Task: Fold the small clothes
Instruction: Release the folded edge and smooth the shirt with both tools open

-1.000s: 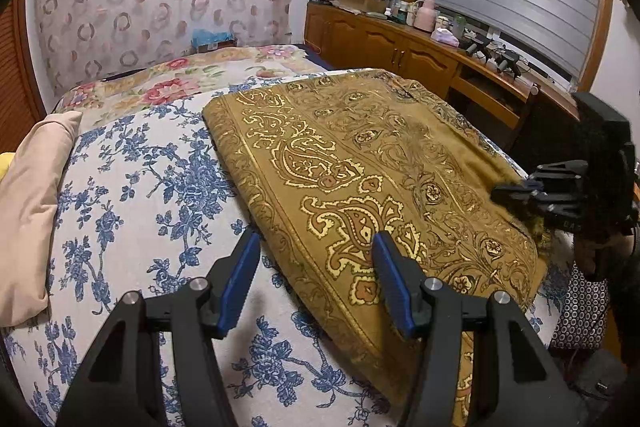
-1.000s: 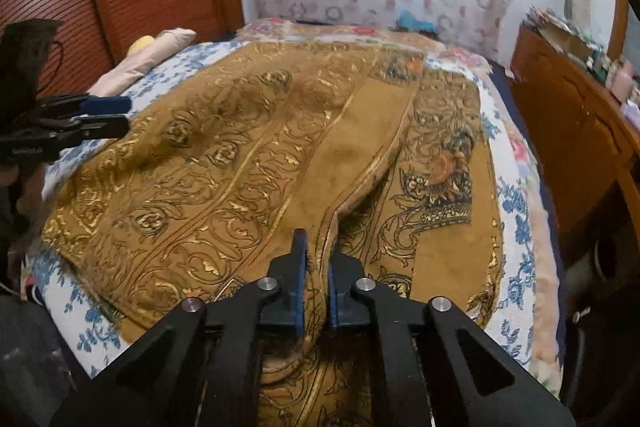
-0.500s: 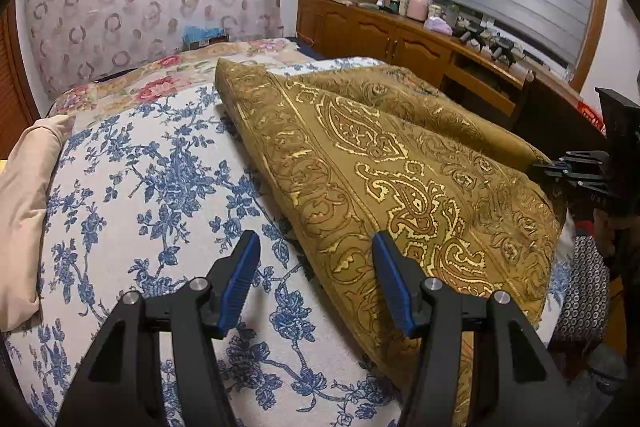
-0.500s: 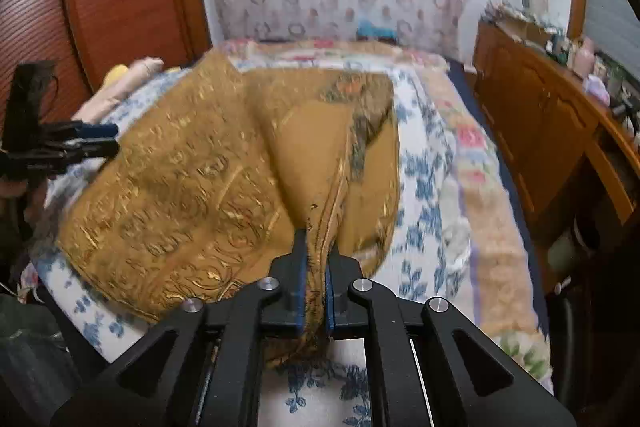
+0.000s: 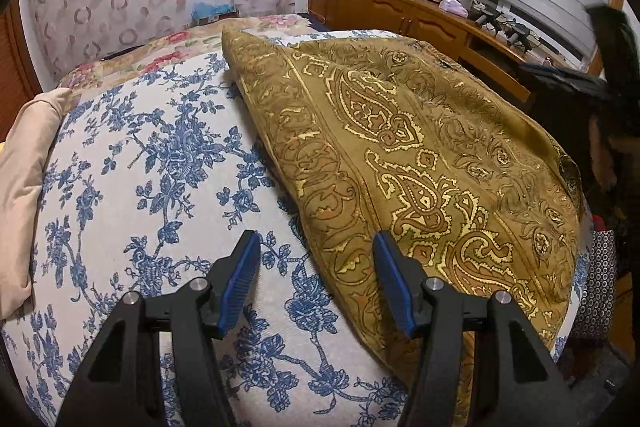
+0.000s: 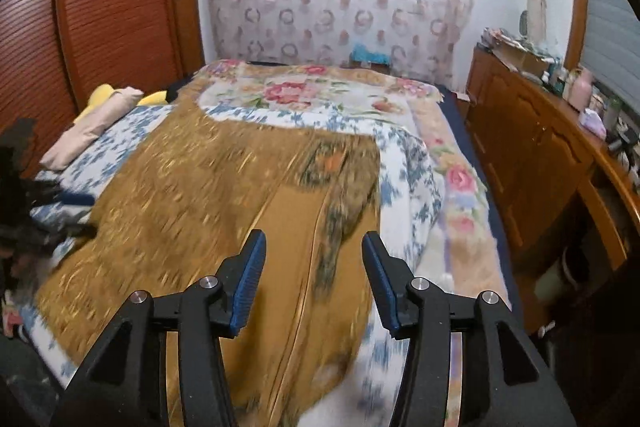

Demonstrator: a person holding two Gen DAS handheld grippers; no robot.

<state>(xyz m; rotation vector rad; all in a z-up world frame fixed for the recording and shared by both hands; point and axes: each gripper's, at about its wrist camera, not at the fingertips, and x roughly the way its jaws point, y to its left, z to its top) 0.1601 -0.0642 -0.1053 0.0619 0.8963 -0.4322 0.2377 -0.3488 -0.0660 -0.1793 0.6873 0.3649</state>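
Observation:
A mustard-gold paisley cloth point(image 5: 420, 163) lies folded over on the blue-flowered bedspread point(image 5: 152, 155). My left gripper point(image 5: 316, 283) is open and empty, just above the bedspread beside the cloth's near left edge. In the right wrist view the same cloth point(image 6: 224, 195) lies spread and blurred, with its plain underside turned up near me. My right gripper point(image 6: 310, 279) is open and empty above the cloth's near end. The right gripper also shows at the right edge of the left wrist view point(image 5: 568, 83), blurred. The left gripper shows at the left edge of the right wrist view point(image 6: 60, 211).
A beige pillow point(image 5: 24, 167) lies at the bed's left side. A rose-patterned blanket point(image 6: 304, 91) covers the head end. A wooden sideboard point(image 6: 532, 131) with clutter runs along the bed's right. A red-brown wardrobe point(image 6: 100, 7) stands on the left.
My right gripper has opened and let go of the cloth fold, which has dropped onto the bed. The cloth's right half has been carried over leftward. The left gripper stays open.

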